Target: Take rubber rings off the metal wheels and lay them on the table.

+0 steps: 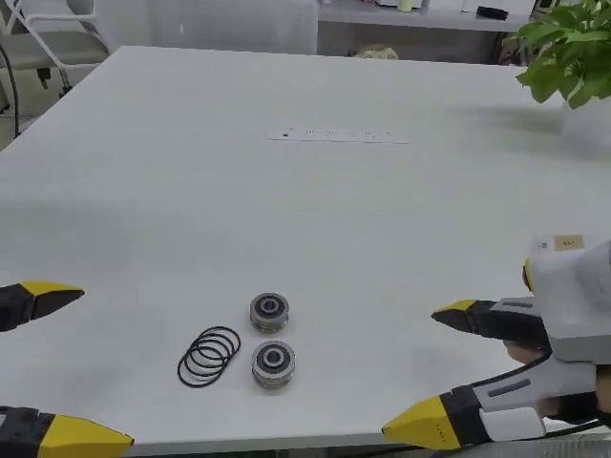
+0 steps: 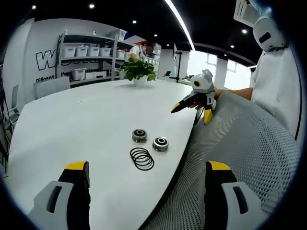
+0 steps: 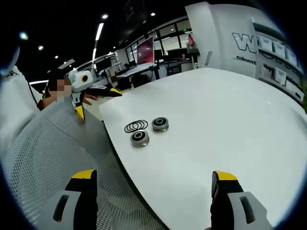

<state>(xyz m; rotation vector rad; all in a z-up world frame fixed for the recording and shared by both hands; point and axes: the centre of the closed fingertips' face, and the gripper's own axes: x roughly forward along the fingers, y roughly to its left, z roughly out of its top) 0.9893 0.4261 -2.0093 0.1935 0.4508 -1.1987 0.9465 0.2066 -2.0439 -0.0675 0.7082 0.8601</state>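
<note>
Two small metal wheels (image 1: pixel 269 312) (image 1: pixel 273 364) stand side by side near the front edge of the white table (image 1: pixel 286 210). A loose pile of thin black rubber rings (image 1: pixel 208 356) lies flat just left of them. My left gripper (image 1: pixel 105 367) is open at the front left, a short way from the rings. My right gripper (image 1: pixel 410 372) is open at the front right, farther from the wheels. In the left gripper view the wheels (image 2: pixel 140 135) (image 2: pixel 160 143) and rings (image 2: pixel 142 158) lie ahead between my open jaws. The right gripper view has the wheels (image 3: pixel 160 124) (image 3: pixel 139 137) and rings (image 3: pixel 136 126) well ahead.
A long white strip (image 1: pixel 334 135) lies flat at the table's far middle. A potted green plant (image 1: pixel 563 48) stands at the far right corner. White mesh fabric (image 2: pixel 230 143) hangs along the table's near edge by the person.
</note>
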